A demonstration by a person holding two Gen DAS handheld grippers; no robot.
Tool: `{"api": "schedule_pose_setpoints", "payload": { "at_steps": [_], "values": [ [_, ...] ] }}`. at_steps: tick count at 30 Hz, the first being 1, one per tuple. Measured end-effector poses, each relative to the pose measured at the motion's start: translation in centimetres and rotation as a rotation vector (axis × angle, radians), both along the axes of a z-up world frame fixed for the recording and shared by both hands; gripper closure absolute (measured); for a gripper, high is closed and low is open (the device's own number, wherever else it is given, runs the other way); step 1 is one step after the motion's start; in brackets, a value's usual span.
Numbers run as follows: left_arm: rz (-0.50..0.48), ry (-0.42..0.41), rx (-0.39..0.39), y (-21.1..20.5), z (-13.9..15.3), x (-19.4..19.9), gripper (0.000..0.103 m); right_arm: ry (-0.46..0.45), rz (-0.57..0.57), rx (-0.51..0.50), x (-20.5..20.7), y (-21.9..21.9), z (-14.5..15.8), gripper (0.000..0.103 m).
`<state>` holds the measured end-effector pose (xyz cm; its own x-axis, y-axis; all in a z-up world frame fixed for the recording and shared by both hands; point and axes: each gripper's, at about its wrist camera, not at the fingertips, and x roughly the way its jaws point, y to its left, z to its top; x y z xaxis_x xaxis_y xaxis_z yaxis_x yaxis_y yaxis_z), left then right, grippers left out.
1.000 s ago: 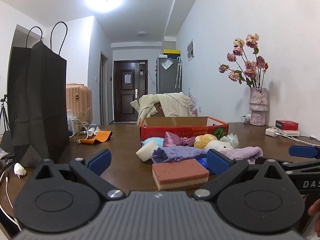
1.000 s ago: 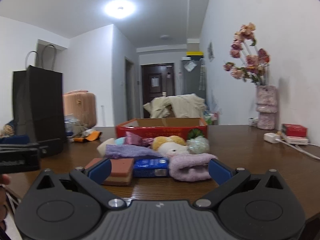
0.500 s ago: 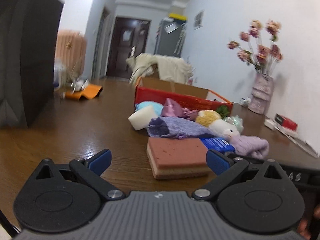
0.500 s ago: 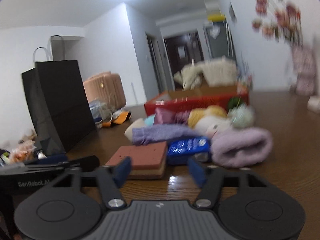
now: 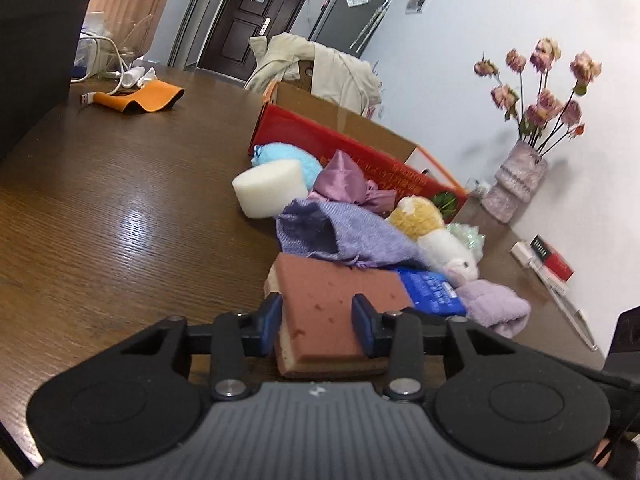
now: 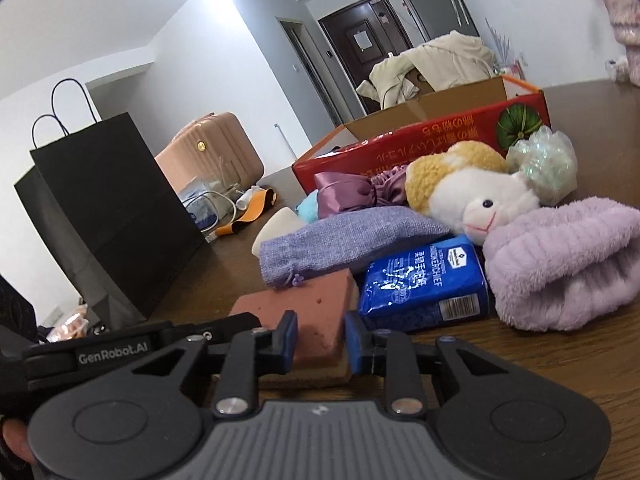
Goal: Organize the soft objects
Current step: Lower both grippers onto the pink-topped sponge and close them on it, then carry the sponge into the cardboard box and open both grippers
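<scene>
I see the brown wooden surface (image 5: 120, 208) spread under everything, with the black paper bag (image 6: 112, 216) standing at its left side. Behind the pile lies the red cardboard box (image 5: 352, 156), open on top. Against its front wall the soft things crowd together: a lilac fleece roll (image 6: 560, 264), a white and yellow plush toy (image 6: 472, 196), a purple woven pouch (image 5: 340, 232), a shiny mauve satin bundle (image 5: 348, 180), a white foam cylinder (image 5: 272, 188) and a blue tissue pack (image 6: 424, 284). Nearest to me lies the pink sponge block (image 5: 332, 304), flat on the surface, touching the tissue pack. My left gripper (image 5: 316, 316) has the sponge's near end between its jaws, which have just been closing and now press its sides. My right gripper (image 6: 318, 340) has also been closing its jaws, and they clamp the same sponge at its other near corner.
</scene>
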<state>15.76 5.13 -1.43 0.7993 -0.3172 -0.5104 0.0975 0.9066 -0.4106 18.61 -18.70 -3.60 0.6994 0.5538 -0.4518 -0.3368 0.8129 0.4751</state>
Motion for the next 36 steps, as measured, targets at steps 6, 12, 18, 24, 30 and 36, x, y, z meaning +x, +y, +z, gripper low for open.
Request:
{"api": "schedule_pose_setpoints", "payload": {
  "at_steps": [6, 12, 18, 24, 30, 36],
  "values": [
    [-0.005, -0.097, 0.010, -0.4, 3.5, -0.9, 0.066, -0.047, 0.027, 0.006, -1.1, -0.2, 1.6, 0.079],
    [-0.045, -0.223, -0.021, -1.3, 10.2, 5.4, 0.066, -0.197, 0.005, 0.009, 1.1, -1.2, 7.1, 0.079],
    [-0.082, -0.201, -0.039, -2.3, 15.4, 19.2, 0.066, -0.280, -0.015, -0.025, 11.4, -2.3, 14.3, 0.079],
    [-0.042, 0.000, -0.088, -1.9, 13.9, 34.4, 0.066, -0.095, -0.024, -0.018, 27.4, -3.0, 16.4, 0.079],
    [0.022, 0.136, 0.031, -1.6, 8.4, 42.9, 0.065, 0.102, -0.055, -0.015, 39.6, -1.2, 11.8, 0.079],
    [0.027, 0.164, 0.137, -1.6, 5.0, 44.9, 0.044, 0.259, -0.067, -0.050, 44.9, 1.7, 3.8, 0.080]
  ]
}}
